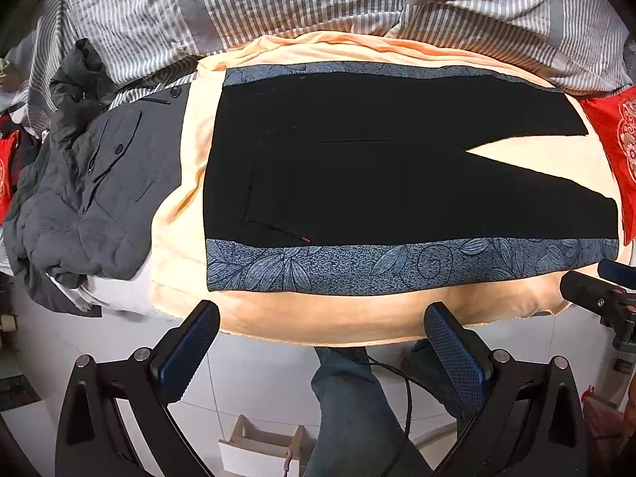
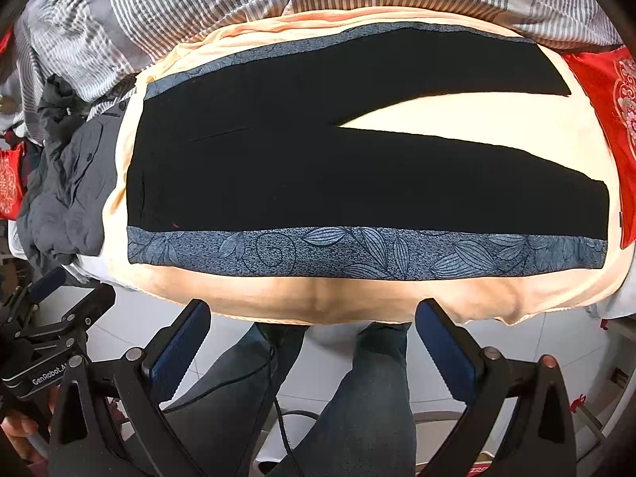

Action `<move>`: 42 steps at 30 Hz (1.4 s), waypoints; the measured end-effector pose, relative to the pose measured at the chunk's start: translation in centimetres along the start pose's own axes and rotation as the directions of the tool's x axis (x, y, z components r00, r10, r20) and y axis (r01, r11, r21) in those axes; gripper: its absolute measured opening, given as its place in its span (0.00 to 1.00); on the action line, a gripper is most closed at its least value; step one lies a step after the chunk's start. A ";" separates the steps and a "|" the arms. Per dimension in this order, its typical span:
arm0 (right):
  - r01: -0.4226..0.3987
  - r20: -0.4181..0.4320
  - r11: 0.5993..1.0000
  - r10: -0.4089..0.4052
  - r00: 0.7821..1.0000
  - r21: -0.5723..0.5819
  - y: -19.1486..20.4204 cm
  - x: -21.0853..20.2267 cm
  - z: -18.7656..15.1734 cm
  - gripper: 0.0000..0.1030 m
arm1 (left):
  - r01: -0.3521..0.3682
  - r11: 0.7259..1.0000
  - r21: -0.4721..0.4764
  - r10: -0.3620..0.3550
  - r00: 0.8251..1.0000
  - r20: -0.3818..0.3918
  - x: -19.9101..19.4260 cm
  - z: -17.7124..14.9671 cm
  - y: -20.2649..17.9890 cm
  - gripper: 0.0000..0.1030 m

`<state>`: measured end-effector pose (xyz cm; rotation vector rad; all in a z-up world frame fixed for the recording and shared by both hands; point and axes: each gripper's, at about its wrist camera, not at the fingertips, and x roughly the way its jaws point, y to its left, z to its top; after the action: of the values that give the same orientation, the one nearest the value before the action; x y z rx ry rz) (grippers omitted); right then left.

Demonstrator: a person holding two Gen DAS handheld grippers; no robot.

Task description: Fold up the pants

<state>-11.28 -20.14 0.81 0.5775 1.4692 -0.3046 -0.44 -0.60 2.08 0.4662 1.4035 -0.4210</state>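
The left gripper (image 1: 320, 328) has its blue-padded fingers (image 1: 190, 348) spread wide, holding nothing; the right gripper (image 2: 314, 328) is likewise spread and empty. Just beyond both sets of fingertips hangs the edge of a peach cloth sheet (image 1: 318, 318). Farther ahead on it lie the black pants with blue leaf-patterned side bands (image 1: 357, 183), flat, legs parted toward the right. Left of them sits a crumpled dark grey jacket (image 1: 99, 198); beyond, a grey-striped duvet (image 1: 278, 0).

Black pants (image 1: 377, 183) (blue leaf-print side bands), peach sheet (image 1: 318, 318), grey-striped duvet (image 1: 278, 0)
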 end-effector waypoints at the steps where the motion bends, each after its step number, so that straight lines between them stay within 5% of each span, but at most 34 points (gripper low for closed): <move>1: 0.001 0.000 1.000 -0.001 1.000 0.002 0.0 0.0 0.0 1.00 | 0.000 1.000 0.000 0.000 1.000 0.000 0.0 0.0 0.0 1.00; 42: -0.021 0.013 0.999 0.020 1.000 0.032 -1.6 -0.1 0.1 1.00 | -0.021 1.000 0.001 0.021 1.000 0.013 -0.5 0.3 -0.7 1.00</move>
<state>-12.03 -21.59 0.62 0.6153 1.4477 -0.3158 -0.60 -1.32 2.60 0.4781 1.3847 -0.4067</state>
